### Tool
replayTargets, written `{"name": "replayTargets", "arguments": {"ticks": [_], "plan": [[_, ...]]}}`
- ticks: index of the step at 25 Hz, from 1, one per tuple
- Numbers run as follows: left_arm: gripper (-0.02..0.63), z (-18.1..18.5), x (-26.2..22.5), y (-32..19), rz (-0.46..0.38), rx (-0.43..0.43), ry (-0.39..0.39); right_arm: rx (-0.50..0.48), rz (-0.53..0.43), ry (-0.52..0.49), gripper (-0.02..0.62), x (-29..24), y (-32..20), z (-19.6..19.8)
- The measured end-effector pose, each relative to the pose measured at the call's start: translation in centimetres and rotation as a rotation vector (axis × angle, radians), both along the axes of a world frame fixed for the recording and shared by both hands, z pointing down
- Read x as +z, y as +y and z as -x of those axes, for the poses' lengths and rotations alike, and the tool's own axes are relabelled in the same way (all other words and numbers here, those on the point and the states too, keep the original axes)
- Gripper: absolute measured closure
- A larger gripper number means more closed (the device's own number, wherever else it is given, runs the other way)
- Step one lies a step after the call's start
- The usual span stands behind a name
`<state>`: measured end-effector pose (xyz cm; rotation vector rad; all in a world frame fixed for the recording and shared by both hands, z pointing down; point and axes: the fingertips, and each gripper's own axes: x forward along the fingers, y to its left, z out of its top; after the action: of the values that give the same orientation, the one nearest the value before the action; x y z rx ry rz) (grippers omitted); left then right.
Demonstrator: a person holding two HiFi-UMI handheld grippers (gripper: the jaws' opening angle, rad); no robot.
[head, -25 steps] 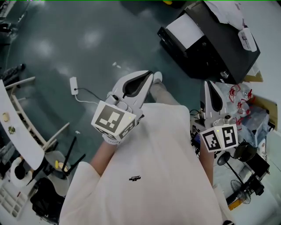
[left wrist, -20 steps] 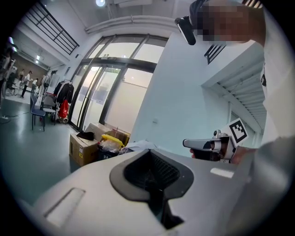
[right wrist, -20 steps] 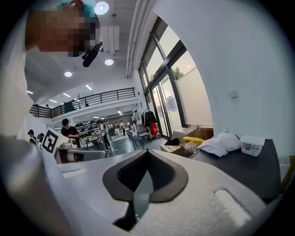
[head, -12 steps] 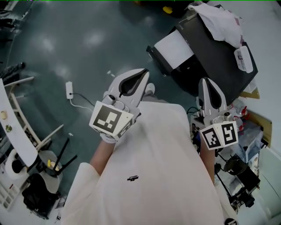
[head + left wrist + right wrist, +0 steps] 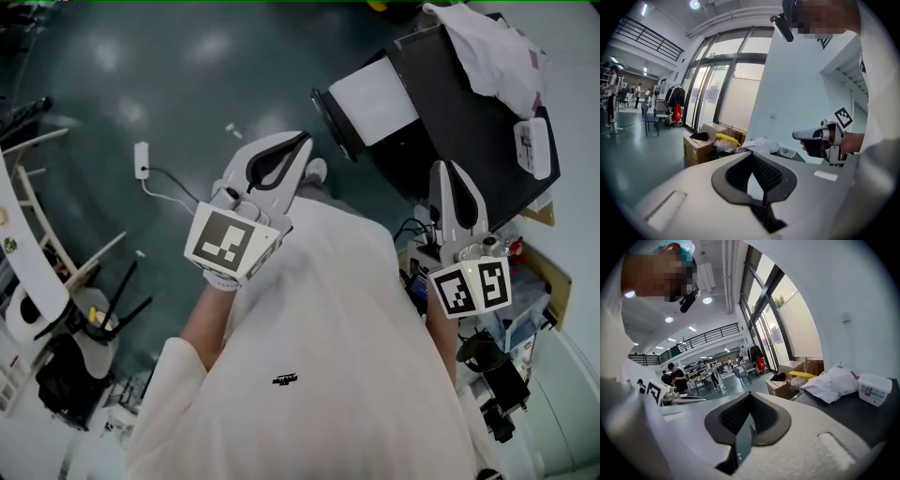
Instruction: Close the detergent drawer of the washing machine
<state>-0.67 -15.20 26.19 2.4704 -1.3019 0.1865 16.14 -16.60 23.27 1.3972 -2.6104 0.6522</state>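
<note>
black-topped washing machine (image 5: pixel 469 112) has been brought nearer at the upper right of the frame, left tongs (image 5: pixel 305 142) and right tongs (image 5: pixel 449 172) being held together and empty; the drawer is not made out, so only approach is judged done.

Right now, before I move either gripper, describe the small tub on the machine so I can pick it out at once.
Find the big black machine at the head view's upper right, ahead of the right gripper. On its flat top, near the right edge, sits a small white tub with a printed label. Unlike the crumpled white cloth beyond it, it is rigid and boxy.
</note>
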Motion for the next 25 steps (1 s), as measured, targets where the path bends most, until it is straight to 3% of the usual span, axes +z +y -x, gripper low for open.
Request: {"name": "replayTargets", "arguments": {"ticks": [3, 9, 17, 25], "plan": [[0.588, -0.2, 1.1, -0.9, -0.004, 0.001, -0.02, -0.021, 0.013, 0.025, 0.595, 1.1, -0.7, -0.3], [0.588, 0.4, 3.0, -2.6, -0.019, -0.018, -0.058, 0.029, 0.062, 0.052, 0.595, 3.1, -1.9, -2.3], [0.588, -1.1, 6.6, -2.6, -0.041, 0.117, -0.154, 0.014, 0.074, 0.087, 0.594, 4.8, -1.5, -1.7], [0.588, -2.2, 11.2, -2.8, -0.031, 0.176, -0.226, -0.017, 0.079, 0.157, 0.594, 6.6, -1.5, -1.3]]}}
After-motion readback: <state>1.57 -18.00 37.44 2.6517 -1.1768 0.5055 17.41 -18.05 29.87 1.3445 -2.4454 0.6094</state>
